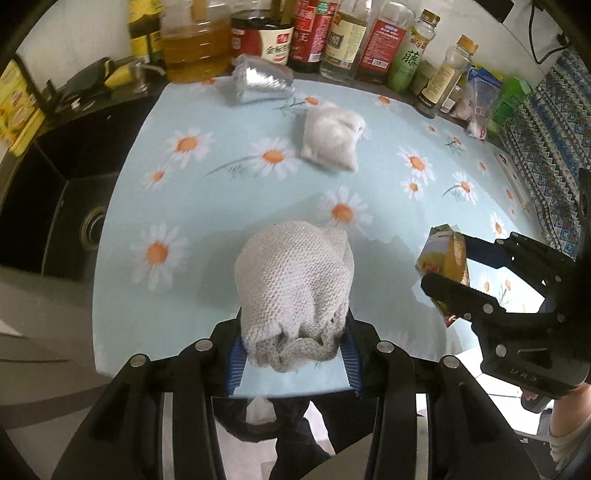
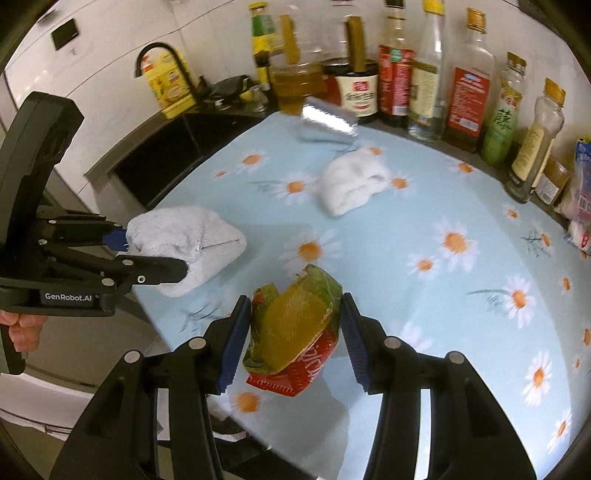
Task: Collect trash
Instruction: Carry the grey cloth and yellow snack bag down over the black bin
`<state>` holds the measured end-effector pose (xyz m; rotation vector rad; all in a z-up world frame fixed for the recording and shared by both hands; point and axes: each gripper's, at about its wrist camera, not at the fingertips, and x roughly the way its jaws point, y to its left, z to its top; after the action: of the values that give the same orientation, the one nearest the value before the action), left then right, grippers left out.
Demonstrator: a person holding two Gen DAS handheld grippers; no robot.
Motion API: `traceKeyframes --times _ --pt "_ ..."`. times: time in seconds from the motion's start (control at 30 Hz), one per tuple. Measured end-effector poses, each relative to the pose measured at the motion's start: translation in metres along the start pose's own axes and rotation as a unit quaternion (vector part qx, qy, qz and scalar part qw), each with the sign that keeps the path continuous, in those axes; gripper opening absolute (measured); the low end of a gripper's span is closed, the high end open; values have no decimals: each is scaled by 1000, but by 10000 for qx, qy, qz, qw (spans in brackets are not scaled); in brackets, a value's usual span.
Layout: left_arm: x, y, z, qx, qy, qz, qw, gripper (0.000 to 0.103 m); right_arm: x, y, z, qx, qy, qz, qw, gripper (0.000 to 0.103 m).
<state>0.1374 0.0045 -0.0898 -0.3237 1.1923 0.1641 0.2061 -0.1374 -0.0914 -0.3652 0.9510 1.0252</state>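
Note:
My left gripper (image 1: 293, 352) is shut on a white knitted cloth (image 1: 295, 284) and holds it over the front edge of the daisy-print table (image 1: 207, 206). The cloth also shows in the right wrist view (image 2: 184, 243). My right gripper (image 2: 295, 339) is shut on a crumpled yellow, green and red snack wrapper (image 2: 295, 328) above the table; the wrapper also shows in the left wrist view (image 1: 445, 266). A second white cloth (image 1: 332, 136) lies mid-table. A silver foil packet (image 1: 262, 81) lies at the back.
A row of sauce and oil bottles (image 1: 347, 33) lines the back edge. A black sink (image 1: 74, 192) lies left of the table. Plastic bags (image 1: 480, 99) sit at the back right. A dark bin with a white liner (image 1: 262, 413) shows below the front edge.

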Motion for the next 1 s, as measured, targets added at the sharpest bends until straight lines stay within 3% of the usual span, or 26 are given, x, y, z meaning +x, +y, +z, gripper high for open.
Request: traceKeyframes --times 0.53,1.0 --pt "-24 52 -90 -521 108 32 9986 41 21 97 -25 -507 308 466 9971 50" --pt "-5 88 -155 -1222 437 -116 9915 41 50 139 -48 -677 795 736 9918 50"
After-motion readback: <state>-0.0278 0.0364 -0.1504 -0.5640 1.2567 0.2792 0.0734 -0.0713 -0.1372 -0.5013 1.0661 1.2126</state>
